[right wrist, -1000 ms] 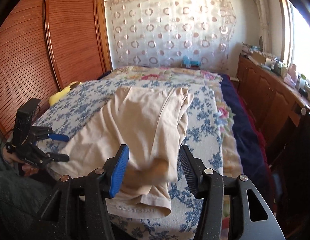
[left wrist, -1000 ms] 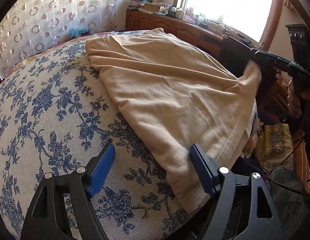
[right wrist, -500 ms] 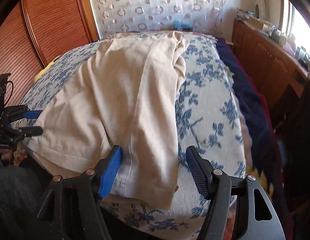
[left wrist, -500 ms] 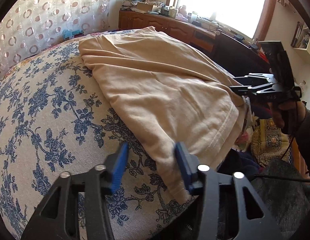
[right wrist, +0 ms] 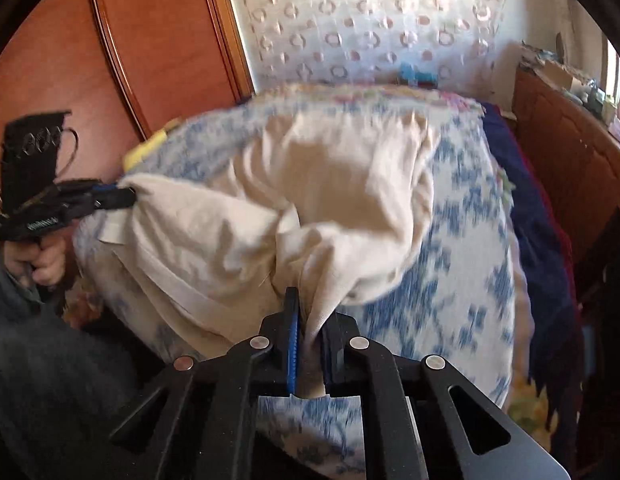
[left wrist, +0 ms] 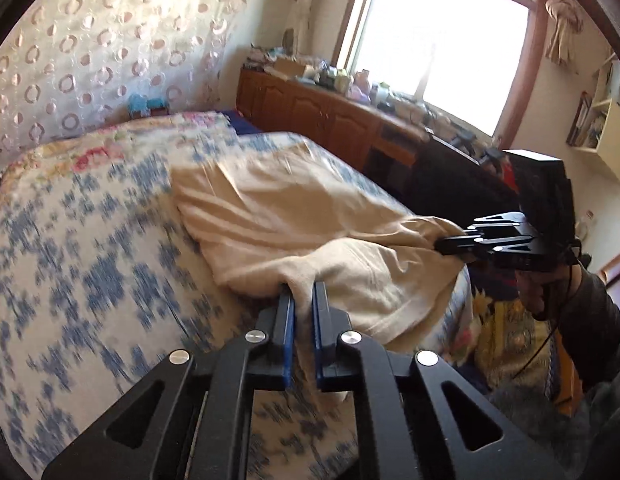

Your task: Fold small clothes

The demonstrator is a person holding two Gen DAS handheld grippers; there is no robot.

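Note:
A beige garment [left wrist: 310, 208] lies on the bed's blue-flowered cover [left wrist: 89, 260], its near hem pulled up into folds. In the left wrist view my left gripper [left wrist: 303, 286] is shut on one hem corner, and cloth fills the gap between its blue pads. Further right, my right gripper [left wrist: 440, 245] bites the other corner. In the right wrist view the jaws of the right gripper [right wrist: 310, 300] are closing, with a bunch of the garment [right wrist: 342, 184] pinched between them. The left gripper [right wrist: 129, 197] holds the far left corner there. Motion blurs both views.
A wooden cabinet [left wrist: 330, 116] with clutter on top runs under the window. A brown wardrobe [right wrist: 129, 60] stands left of the bed. A dark blue blanket [right wrist: 526, 208] hangs along the bed's right side. A hand [right wrist: 45, 260] grips the left tool.
Both grippers went from open over the flat hem to shut on its corners. The left one rose, and the near part of the garment lifted and bunched.

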